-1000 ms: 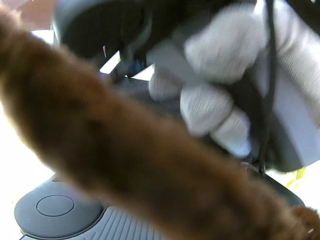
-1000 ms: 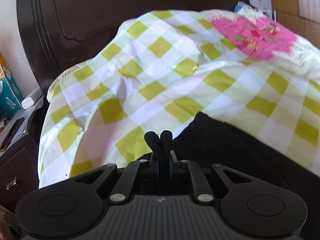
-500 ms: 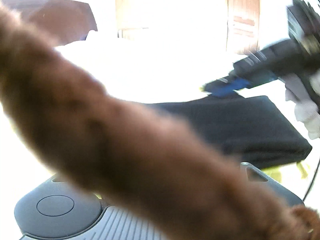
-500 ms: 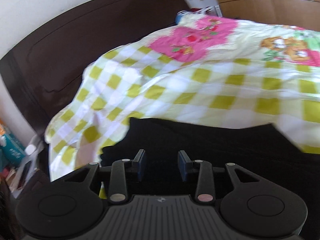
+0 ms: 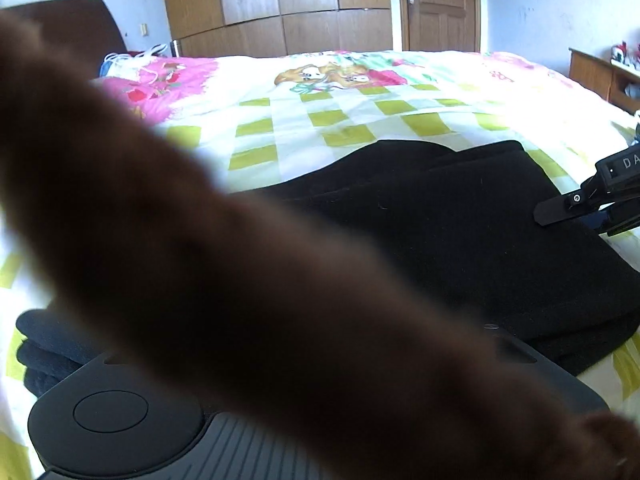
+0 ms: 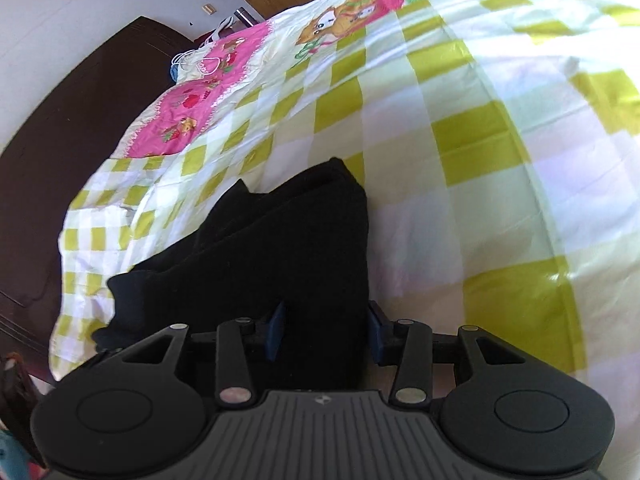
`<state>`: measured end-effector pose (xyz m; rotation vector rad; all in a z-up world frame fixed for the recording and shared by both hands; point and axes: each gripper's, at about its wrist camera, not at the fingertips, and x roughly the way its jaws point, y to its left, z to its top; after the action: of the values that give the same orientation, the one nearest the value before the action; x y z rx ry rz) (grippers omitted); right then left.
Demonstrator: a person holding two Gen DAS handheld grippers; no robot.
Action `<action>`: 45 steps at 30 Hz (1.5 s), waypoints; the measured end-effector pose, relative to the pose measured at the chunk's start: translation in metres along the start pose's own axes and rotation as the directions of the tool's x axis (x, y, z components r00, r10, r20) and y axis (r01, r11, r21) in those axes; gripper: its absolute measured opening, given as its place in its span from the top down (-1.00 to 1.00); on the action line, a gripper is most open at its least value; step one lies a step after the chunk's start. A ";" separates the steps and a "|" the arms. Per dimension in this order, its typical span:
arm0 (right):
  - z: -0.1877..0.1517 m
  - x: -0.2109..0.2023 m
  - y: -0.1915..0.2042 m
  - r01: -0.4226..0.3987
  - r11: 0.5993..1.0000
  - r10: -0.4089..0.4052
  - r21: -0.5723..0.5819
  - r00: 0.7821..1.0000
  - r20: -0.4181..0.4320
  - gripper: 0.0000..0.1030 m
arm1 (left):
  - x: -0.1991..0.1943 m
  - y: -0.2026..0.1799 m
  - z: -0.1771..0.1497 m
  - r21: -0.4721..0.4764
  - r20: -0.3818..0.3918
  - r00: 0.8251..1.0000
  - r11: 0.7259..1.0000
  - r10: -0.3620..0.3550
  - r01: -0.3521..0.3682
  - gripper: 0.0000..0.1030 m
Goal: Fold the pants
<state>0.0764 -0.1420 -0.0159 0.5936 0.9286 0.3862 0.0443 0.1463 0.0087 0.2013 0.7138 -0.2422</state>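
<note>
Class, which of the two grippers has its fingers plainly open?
The right gripper: its blue-padded fingers stand apart, with the pants between them. The left gripper's fingers are hidden behind a blurred brown thing.

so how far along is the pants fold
Mostly done, it seems: the pants lie on the bed as a compact, layered black rectangle. In hand: nothing. The right gripper is open, its fingers straddling the near edge. The left gripper's fingers are hidden behind a blurred brown sleeve. Left: perhaps one more fold or squaring the uneven end.
</note>
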 end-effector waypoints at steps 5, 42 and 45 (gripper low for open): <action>0.000 0.009 -0.008 -0.127 0.992 0.128 0.015 0.991 -0.043 -0.22 | 0.014 0.007 0.001 0.015 -0.031 0.999 1.000 0.009 -0.008 -0.23; -0.020 -0.112 -0.145 -0.142 0.935 0.105 0.324 0.986 0.131 0.36 | 0.028 -0.183 0.034 0.277 -0.062 0.998 0.961 0.026 -0.008 -0.29; -0.020 -0.113 -0.139 -0.109 0.955 0.076 0.278 0.989 0.128 0.38 | 0.020 -0.189 0.032 0.320 -0.090 0.995 0.947 0.043 -0.012 -0.28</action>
<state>0.0053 -0.3057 -0.0410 0.9163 0.8523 0.3000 0.0248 -0.0452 0.0003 0.5352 0.7640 -0.3229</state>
